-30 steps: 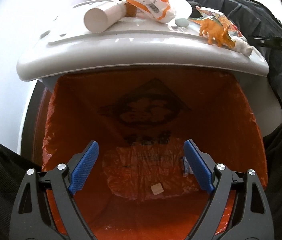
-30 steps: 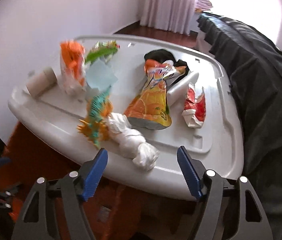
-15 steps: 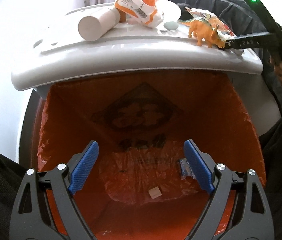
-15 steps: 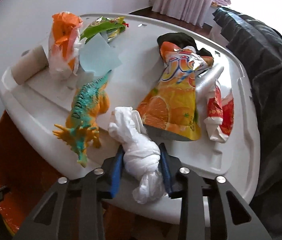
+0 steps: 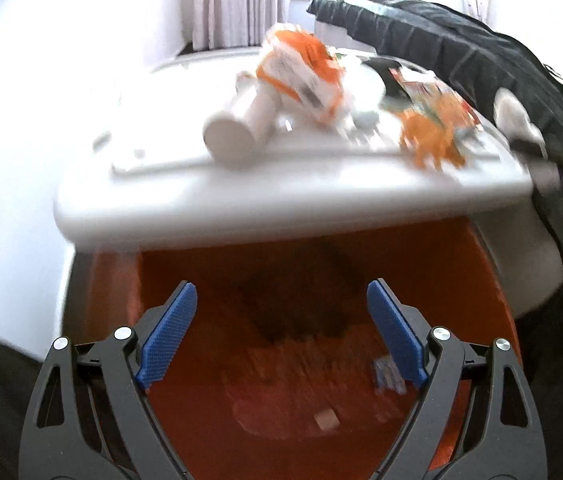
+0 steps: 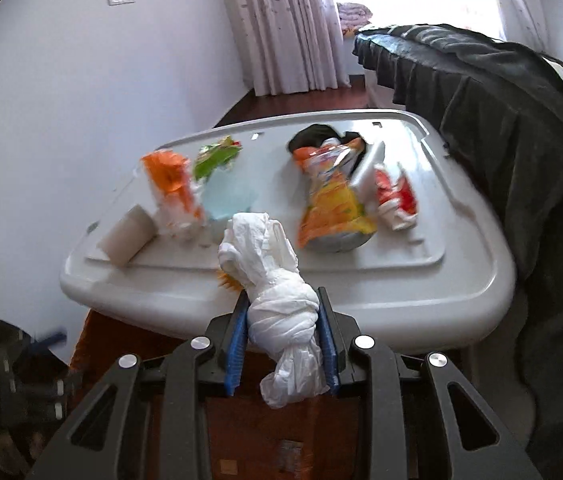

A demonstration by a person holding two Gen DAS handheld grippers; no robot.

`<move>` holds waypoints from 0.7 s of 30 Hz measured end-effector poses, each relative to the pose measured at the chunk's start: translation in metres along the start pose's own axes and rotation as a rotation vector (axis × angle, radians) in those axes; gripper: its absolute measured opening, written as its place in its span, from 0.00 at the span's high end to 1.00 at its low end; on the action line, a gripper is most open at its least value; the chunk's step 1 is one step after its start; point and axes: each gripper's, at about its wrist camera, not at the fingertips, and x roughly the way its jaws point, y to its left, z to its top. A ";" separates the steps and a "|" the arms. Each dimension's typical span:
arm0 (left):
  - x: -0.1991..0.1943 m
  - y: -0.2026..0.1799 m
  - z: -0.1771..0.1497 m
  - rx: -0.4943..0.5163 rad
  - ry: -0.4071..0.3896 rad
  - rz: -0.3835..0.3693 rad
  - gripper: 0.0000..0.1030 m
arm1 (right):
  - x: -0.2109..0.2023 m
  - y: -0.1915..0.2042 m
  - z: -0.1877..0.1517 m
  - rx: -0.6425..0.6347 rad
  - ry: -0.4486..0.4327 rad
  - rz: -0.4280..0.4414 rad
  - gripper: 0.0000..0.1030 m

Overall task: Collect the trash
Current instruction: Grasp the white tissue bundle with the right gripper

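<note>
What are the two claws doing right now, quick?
Left gripper: open, holding nothing, over the orange bin bag.
Right gripper: closed on the knotted white plastic bag.

The left gripper (image 5: pixel 281 332) is hanging with its blue pads spread wide over the orange-lined bin (image 5: pixel 497 280), where small scraps (image 5: pixel 326 419) are lying at the bottom. Beyond, a white lid (image 5: pixel 241 204) is carrying a cardboard tube (image 5: pixel 237 132), an orange wrapper (image 5: pixel 301 72) and a blurred orange toy (image 5: pixel 433 140).

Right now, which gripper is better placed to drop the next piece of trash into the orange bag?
Right. The right gripper is shut on the knotted white plastic bag, just short of the orange-lined bin. The left gripper is open and empty.
</note>
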 end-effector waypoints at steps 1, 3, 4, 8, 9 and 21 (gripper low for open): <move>0.001 0.003 0.010 0.009 -0.010 0.007 0.18 | 0.002 0.009 -0.005 -0.028 -0.004 -0.012 0.69; 0.004 0.009 0.034 0.029 -0.049 0.037 0.18 | 0.007 0.018 -0.003 -0.066 0.002 -0.014 0.69; 0.005 0.010 0.042 0.039 -0.060 0.047 0.18 | 0.008 0.021 -0.002 -0.084 0.001 -0.018 0.69; 0.020 0.021 0.082 0.078 -0.095 0.058 0.15 | 0.012 0.018 0.000 -0.059 0.001 -0.020 0.69; 0.026 0.023 0.089 0.087 -0.093 0.044 0.15 | 0.013 0.017 0.001 -0.049 0.000 -0.023 0.69; 0.111 0.041 0.120 0.052 0.033 0.050 0.46 | 0.029 0.020 0.007 -0.042 0.025 -0.017 0.69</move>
